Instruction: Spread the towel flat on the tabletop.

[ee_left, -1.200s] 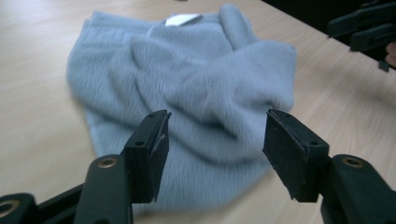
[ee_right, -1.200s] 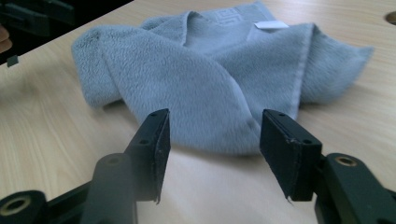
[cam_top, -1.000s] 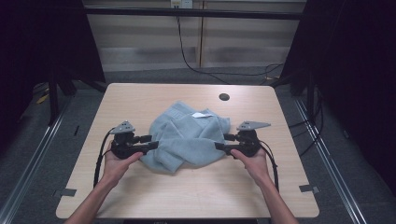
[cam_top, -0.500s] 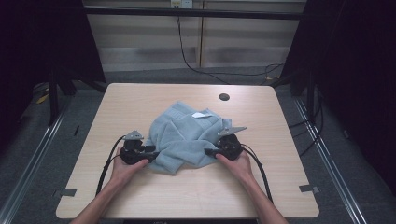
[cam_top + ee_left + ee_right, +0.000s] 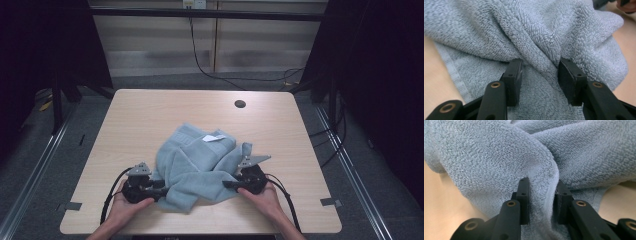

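A crumpled grey-blue towel (image 5: 200, 160) with a white label (image 5: 214, 137) lies on the near half of the wooden table (image 5: 150, 110). My left gripper (image 5: 162, 187) bites into the towel's near left edge. In the left gripper view a thick twisted fold of towel (image 5: 536, 32) sits squeezed between the left gripper's (image 5: 540, 75) two pads. My right gripper (image 5: 226, 185) is at the towel's near right edge. Its jaws have just been closing. In the right gripper view the right gripper (image 5: 541, 195) pinches a fold of towel (image 5: 499, 152) between its pads.
A round cable hole (image 5: 240, 104) sits near the table's far edge. Bare wood lies around the towel on all sides. Cables trail from both grippers toward the front edge. Dark floor and rails flank the table.
Both grippers have come toward the table's near edge and sunk lower, and the towel's near part has come with them. The right jaws went from wide open to closed on a towel fold.
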Demonstrator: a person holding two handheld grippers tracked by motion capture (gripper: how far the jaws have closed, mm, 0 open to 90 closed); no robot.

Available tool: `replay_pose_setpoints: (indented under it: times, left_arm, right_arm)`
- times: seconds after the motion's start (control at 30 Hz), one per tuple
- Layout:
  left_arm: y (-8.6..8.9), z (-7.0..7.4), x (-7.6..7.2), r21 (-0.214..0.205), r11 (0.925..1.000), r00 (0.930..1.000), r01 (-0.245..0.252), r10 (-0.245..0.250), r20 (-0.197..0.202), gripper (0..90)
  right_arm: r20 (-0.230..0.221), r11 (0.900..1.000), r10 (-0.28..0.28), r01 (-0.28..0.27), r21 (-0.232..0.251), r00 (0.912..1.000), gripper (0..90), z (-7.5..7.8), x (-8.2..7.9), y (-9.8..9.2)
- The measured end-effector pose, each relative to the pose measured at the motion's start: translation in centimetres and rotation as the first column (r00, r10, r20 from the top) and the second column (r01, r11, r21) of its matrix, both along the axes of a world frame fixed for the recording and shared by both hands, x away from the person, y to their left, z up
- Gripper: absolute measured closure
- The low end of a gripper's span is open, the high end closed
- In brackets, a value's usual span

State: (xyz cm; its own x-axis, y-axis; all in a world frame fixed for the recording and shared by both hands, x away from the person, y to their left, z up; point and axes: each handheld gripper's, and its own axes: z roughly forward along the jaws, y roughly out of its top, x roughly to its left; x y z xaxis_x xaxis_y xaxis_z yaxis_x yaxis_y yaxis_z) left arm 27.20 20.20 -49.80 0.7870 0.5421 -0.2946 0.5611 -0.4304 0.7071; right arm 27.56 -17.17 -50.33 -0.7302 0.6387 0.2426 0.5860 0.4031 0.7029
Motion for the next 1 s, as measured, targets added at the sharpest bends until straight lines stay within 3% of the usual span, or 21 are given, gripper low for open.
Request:
replay_pose_setpoints:
  times: [0.13, 0.2, 0.27, 0.37, 0.47, 0.57, 0.7, 0.73, 0.8, 0.87, 1.0]
  left_arm:
    - [0.5, 0.3, -2.0, -0.008, 0.9995, 0.9989, 0.031, -0.031, -0.036, 49.5]
    - [0.7, 0.5, -2.4, -0.015, 0.9986, 0.9981, 0.051, -0.051, -0.033, 45.3]
    - [0.8, 0.9, -2.2, -0.035, 0.9983, 0.9988, 0.046, -0.047, -0.015, 42.7]
    - [0.6, 1.9, -1.1, -0.078, 0.9965, 0.9994, 0.031, -0.03, 0.014, 42.0]
    - [0.3, 3.0, 0.6, -0.103, 0.9946, 0.9983, 0.014, -0.008, 0.058, 42.0]
    - [-0.5, 3.5, 3.1, -0.111, 0.9937, 0.9967, -0.017, 0.025, 0.077, 42.7]
    - [-1.8, 2.7, 6.4, -0.091, 0.9942, 0.9927, -0.057, 0.066, 0.101, 41.9]
    - [-2.1, 2.3, 6.9, -0.08, 0.9941, 0.9921, -0.073, 0.08, 0.096, 41.8]
    - [-2.9, 1.0, 7.8, 0.007, 0.9977, 0.9929, -0.067, 0.066, 0.099, 38.2]
    - [-3.0, -0.2, 7.9, 0.023, 0.998, 0.995, -0.06, 0.058, 0.082, 38.2]
    - [-2.3, -0.1, 7.4, 0.062, 0.9954, 0.9937, -0.073, 0.068, 0.089, 44.4]
  right_arm:
    - [-0.025, 0.9999, 0.009, -0.009, -0.012, 0.9997, 64.9, 0.3, -2.2, 0.1]
    - [-0.033, 0.9999, 0.005, -0.005, -0.015, 0.9995, 59.9, 0.6, -3.1, 0.0]
    - [-0.019, 1.0, -0.002, 0.002, -0.009, 0.9998, 57.9, 1.2, -3.7, -0.4]
    - [0.005, 0.9981, -0.046, 0.046, 0.042, 0.9989, 54.9, 2.6, -3.6, -1.3]
    - [0.047, 0.9941, -0.096, 0.093, 0.054, 0.9943, 51.5, 3.8, -2.6, -2.3]
    - [0.073, 0.9894, -0.138, 0.134, 0.057, 0.9877, 45.2, 4.4, -0.1, -3.1]
    - [0.038, 0.9897, -0.14, 0.139, 0.036, 0.9894, 41.5, 3.8, 3.1, -2.9]
    - [0.03, 0.9892, -0.145, 0.144, 0.031, 0.989, 41.4, 3.5, 3.7, -2.5]
    - [0.015, 0.9873, -0.157, 0.156, 0.03, 0.9875, 42.0, 3.0, 4.6, -2.0]
    - [0.019, 0.9836, -0.18, 0.18, -0.004, 0.9835, 50.4, 2.5, 5.3, -1.5]
    - [0.034, 0.9853, -0.169, 0.168, 0.028, 0.985, 86.9, 2.4, 5.2, -1.2]
